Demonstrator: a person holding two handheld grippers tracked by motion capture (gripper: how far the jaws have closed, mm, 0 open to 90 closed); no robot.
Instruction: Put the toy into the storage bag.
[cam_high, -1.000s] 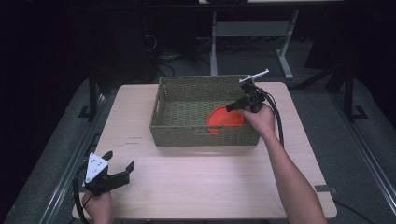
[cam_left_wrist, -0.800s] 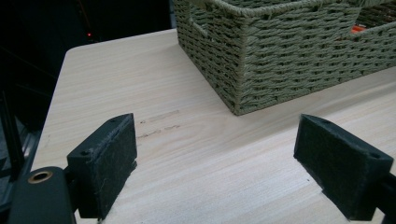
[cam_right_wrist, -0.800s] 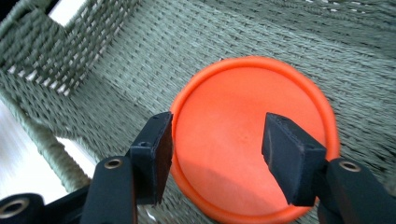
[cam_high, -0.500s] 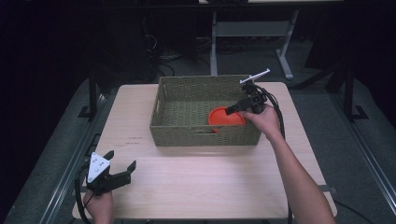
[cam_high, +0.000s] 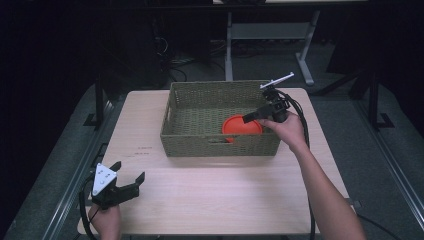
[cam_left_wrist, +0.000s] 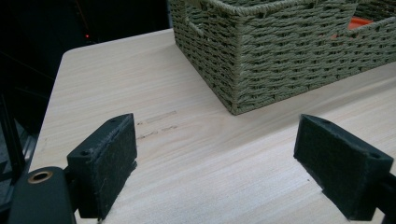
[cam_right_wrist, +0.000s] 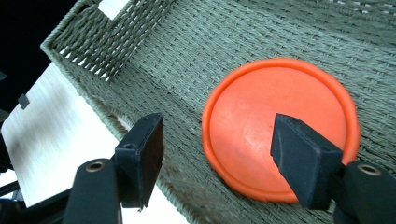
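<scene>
A round orange disc (cam_high: 241, 128) lies flat on the floor of a woven green basket (cam_high: 195, 112), in its front right part. My right gripper (cam_high: 248, 119) hangs over the basket's right side and points down at the disc. In the right gripper view the disc (cam_right_wrist: 261, 116) lies beneath the right gripper (cam_right_wrist: 217, 149), whose jaws stand open and apart from it, one over the weave, one over the disc. My left gripper (cam_high: 127, 180) rests open near the table's front left corner. In the left gripper view nothing lies between the left gripper (cam_left_wrist: 215, 163) jaws.
The basket stands at the back middle of a light wooden table (cam_high: 215, 195); its near corner (cam_left_wrist: 243, 88) is ahead of the left gripper. Dark floor, a grey stand leg (cam_high: 300, 65) and cables lie beyond the table's far edge.
My right gripper has drifted slightly to the right above the basket. The disc has barely shifted. The left gripper has stayed where it was.
</scene>
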